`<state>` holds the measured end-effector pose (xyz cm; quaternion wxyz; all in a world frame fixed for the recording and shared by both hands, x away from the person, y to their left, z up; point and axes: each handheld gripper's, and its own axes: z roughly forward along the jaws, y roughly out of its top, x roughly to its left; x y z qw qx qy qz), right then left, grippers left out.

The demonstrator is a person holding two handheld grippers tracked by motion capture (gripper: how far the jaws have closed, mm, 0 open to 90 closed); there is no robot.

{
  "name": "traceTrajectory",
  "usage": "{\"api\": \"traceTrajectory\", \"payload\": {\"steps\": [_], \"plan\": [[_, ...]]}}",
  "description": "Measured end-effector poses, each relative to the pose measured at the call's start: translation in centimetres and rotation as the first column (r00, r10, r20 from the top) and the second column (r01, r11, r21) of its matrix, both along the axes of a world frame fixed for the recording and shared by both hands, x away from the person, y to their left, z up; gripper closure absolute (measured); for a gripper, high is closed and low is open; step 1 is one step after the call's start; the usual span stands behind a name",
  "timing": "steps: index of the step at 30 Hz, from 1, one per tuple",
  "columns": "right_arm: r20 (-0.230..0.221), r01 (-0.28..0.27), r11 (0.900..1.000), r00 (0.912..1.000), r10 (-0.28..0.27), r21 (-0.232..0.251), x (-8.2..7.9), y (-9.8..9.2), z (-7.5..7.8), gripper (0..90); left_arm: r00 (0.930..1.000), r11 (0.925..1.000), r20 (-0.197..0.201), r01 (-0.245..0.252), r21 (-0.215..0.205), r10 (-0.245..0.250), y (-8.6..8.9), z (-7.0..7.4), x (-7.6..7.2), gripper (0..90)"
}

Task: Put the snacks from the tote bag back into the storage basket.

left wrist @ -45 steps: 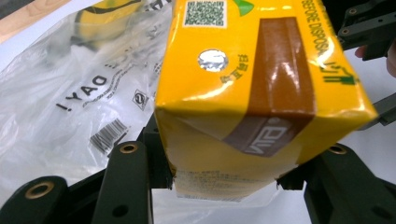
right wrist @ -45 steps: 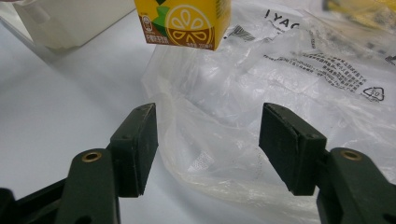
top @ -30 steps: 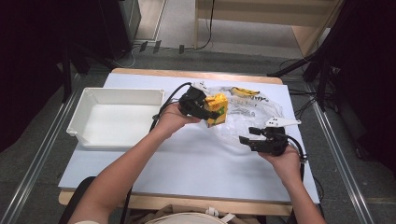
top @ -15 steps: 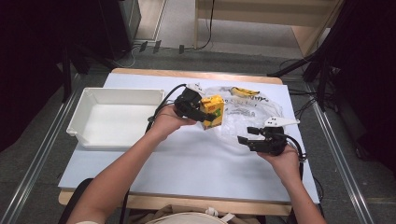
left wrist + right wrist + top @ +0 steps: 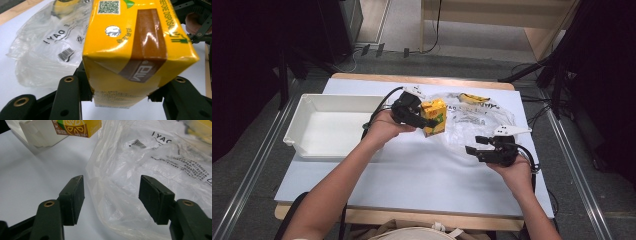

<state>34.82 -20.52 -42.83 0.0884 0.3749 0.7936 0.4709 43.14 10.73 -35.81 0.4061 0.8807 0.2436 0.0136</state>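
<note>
The left tongs (image 5: 428, 121) clamp a yellow juice carton (image 5: 434, 116), held above the surface (image 5: 412, 175) between the white tray (image 5: 307, 147) and the clear plastic bag (image 5: 472, 125). The right tongs (image 5: 471, 150) gape wide at the bag's near edge, gripping nothing.

The carton (image 5: 135, 50) in my left tongs (image 5: 424, 119) is bright yellow with a brown band across its top, a small silver foil dot, green lettering along one edge and a black-and-white square code. Its side shows a brown-and-white citrus-slice pattern. My tongs are black with small brass-coloured rivets. The plastic bag (image 5: 140, 175) between my right tongs (image 5: 111, 200) is clear, printed with black text and a barcode. The table (image 5: 412, 175) has a pale blue-white top with a light wood edge. The tray (image 5: 327, 127) is plain white.
</note>
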Motion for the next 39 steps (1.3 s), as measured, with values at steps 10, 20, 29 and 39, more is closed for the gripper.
{"api": "traceTrajectory", "payload": {"steps": [10, 20, 29, 39], "plan": [[0.002, -0.009, 1.0, 1.0, 0.009, 0.004, 0.2, 0.2, 0.0, 38.3, 0.9998, 0.9997, 0.01, -0.016, 0.019, 0.016, 1.5, 0.3, 0.1, 51.1], [0.0, -0.029, 1.0, 0.9996, 0.029, -0.003, 0.4, 0.7, -0.1, 38.3, 0.9994, 0.9992, -0.004, -0.035, 0.019, 0.035, 3.0, 0.4, 0.5, 51.1], [-0.003, -0.033, 0.999, 0.9995, 0.033, -0.003, 0.6, 0.8, -0.1, 38.3, 0.999, 0.9987, -0.007, -0.043, 0.028, 0.044, 4.0, 0.7, 0.7, 51.1], [-0.003, -0.037, 0.999, 0.9993, 0.037, 0.0, 0.8, 1.0, -0.1, 38.3, 0.9977, 0.9978, -0.019, -0.064, 0.02, 0.064, 5.3, 1.0, 1.0, 51.1]]}}
